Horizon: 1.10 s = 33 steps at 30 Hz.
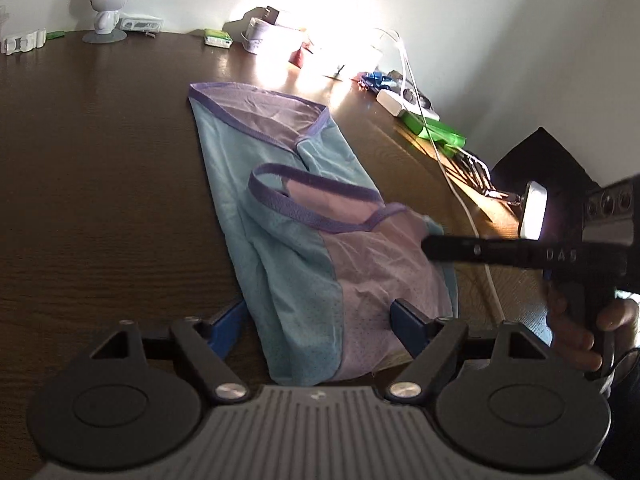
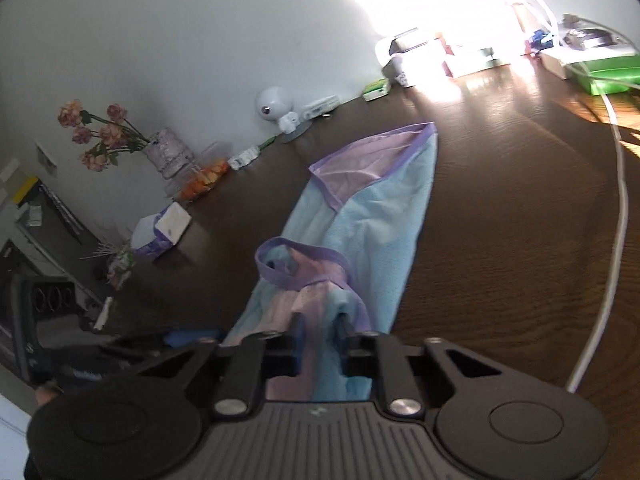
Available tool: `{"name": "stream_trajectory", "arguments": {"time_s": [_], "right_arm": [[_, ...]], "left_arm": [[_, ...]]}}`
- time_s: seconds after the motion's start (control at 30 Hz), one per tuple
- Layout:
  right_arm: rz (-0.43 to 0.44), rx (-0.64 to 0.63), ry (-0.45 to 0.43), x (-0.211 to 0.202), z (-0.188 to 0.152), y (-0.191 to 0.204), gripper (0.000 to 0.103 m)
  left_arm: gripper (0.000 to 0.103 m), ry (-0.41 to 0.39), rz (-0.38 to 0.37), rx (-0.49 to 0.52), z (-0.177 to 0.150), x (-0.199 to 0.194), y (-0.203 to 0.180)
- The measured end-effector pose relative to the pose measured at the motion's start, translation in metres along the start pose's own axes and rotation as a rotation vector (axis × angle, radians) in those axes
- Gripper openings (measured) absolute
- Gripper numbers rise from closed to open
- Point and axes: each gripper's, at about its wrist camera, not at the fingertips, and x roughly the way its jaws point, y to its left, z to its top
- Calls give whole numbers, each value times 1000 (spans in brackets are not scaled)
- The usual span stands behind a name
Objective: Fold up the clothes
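Note:
A light blue and lilac mesh tank top [image 1: 296, 216] with purple trim lies lengthwise on the dark wooden table [image 1: 100, 184]. My left gripper [image 1: 316, 320] is open, its blue fingers on either side of the garment's near end. The right gripper reaches in from the right in the left wrist view [image 1: 436, 246] and touches the lilac part. In the right wrist view the same top [image 2: 372, 216] stretches away from me, and my right gripper [image 2: 318, 320] has its fingers close together on bunched fabric near the purple armhole.
A white cable [image 2: 618, 208] runs along the right side of the table. Boxes, a green case [image 1: 434, 130] and a small white robot figure [image 1: 106, 4] line the far edge by the wall. A flower vase [image 2: 166, 152] and tissue box [image 2: 164, 232] stand at the left.

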Motion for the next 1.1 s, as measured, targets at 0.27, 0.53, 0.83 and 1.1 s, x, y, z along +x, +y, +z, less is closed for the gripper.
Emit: {"name": "stream_trajectory", "arguments": {"time_s": [0.27, 0.53, 0.83, 1.1], "right_arm": [[-248, -347, -95, 12, -1, 20, 10], [-4, 161, 7, -13, 3, -45, 41], [151, 570, 145, 16, -2, -81, 35], [206, 700, 165, 35, 1, -83, 14]], "left_arm": [[80, -4, 25, 28, -11, 4, -5], [81, -19, 36, 59, -17, 2, -9], [83, -48, 52, 103, -24, 2, -14], [95, -91, 65, 199, -35, 7, -24]]}}
